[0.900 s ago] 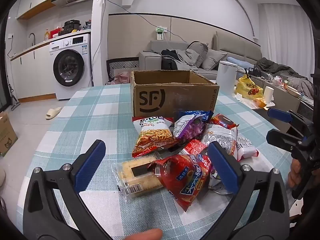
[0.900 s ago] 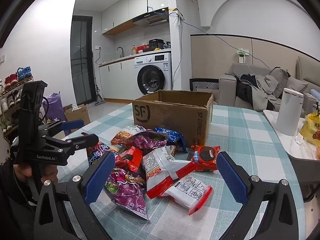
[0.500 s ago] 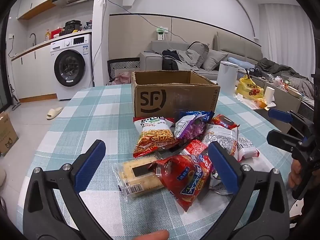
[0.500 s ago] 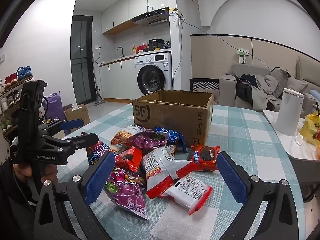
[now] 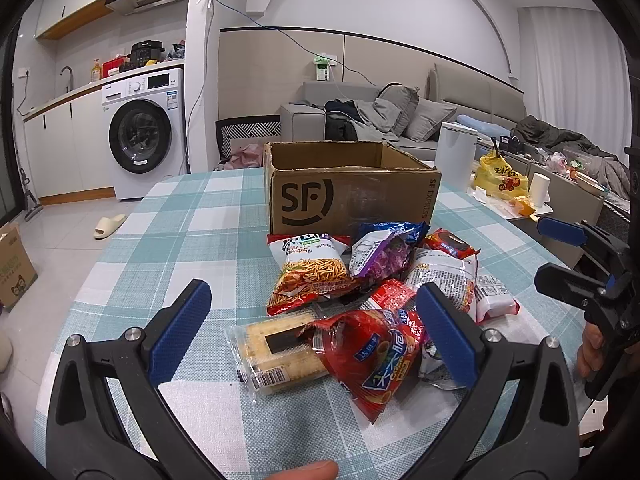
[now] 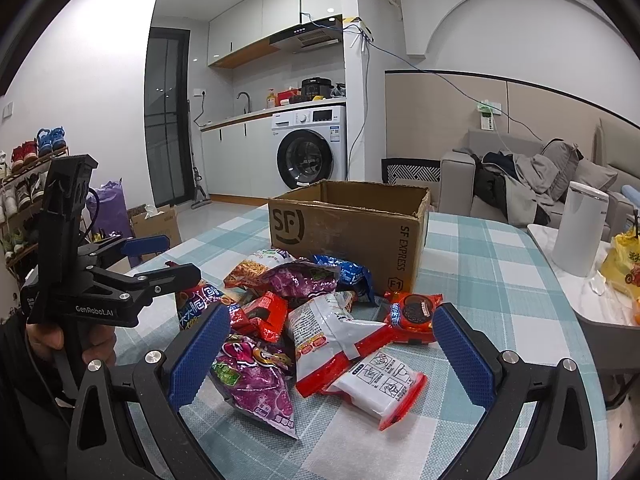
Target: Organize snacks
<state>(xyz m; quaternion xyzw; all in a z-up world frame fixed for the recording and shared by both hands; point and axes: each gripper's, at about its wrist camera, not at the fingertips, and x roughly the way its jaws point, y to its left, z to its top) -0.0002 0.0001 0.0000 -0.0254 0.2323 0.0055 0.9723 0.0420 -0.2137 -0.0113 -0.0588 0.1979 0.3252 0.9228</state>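
Both hand-held grippers wide open (empty) | snack pile (image 5: 372, 292) just ahead | box (image 5: 344, 192) behind

A table (image 5: 192, 216) covered in a teal-and-white checked cloth holds an open cardboard box (image 5: 348, 196) and, just before it, a heap of snack packets (image 5: 360, 288).

Snack packets (image 5: 384, 356): glossy crinkled plastic film. Box (image 5: 352, 196): matt brown cardboard, scuffed. Counter cloth (image 5: 168, 248): woven, matt. Hand-held gripper pads (image 6: 198, 356): blue, textured; frame matt black plastic.
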